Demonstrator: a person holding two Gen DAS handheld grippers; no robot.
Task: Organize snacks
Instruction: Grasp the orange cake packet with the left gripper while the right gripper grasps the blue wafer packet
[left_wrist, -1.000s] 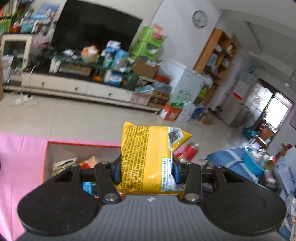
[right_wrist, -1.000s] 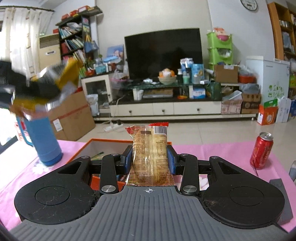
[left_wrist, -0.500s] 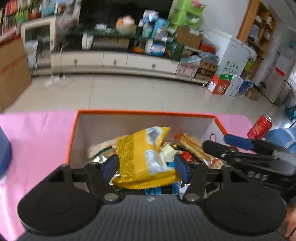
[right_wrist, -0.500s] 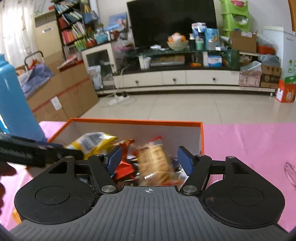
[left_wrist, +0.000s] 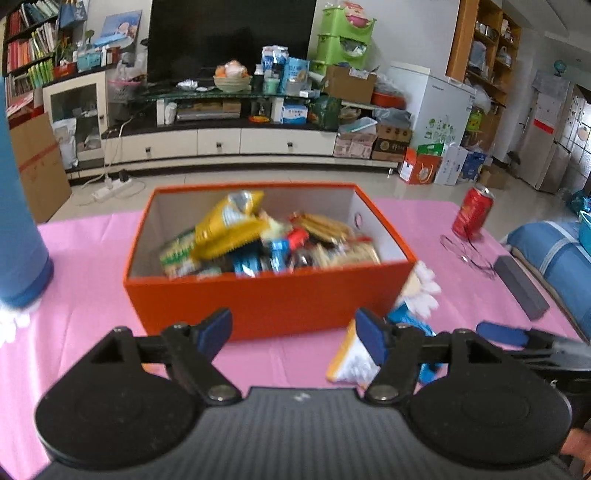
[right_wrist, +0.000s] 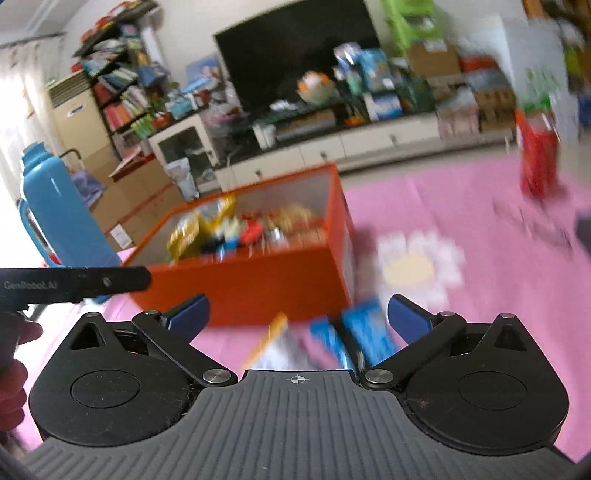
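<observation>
My table (left_wrist: 92, 295) wears a pink cloth with white flower prints. On it sits an orange box (left_wrist: 273, 299) of snacks, a blue flask (left_wrist: 18, 229) at its left and a red can (left_wrist: 472, 213) well off to its right. Near the can lie a pair of glasses (left_wrist: 465, 251) and a dark grey block (left_wrist: 521, 281). A few loose snack packets (right_wrist: 365, 328) lie just in front of the box.

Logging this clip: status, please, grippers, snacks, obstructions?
Left gripper and right gripper empty, jaws opening. Orange box holds snacks; packets loose on pink cloth before it. Nothing blocking.
</observation>
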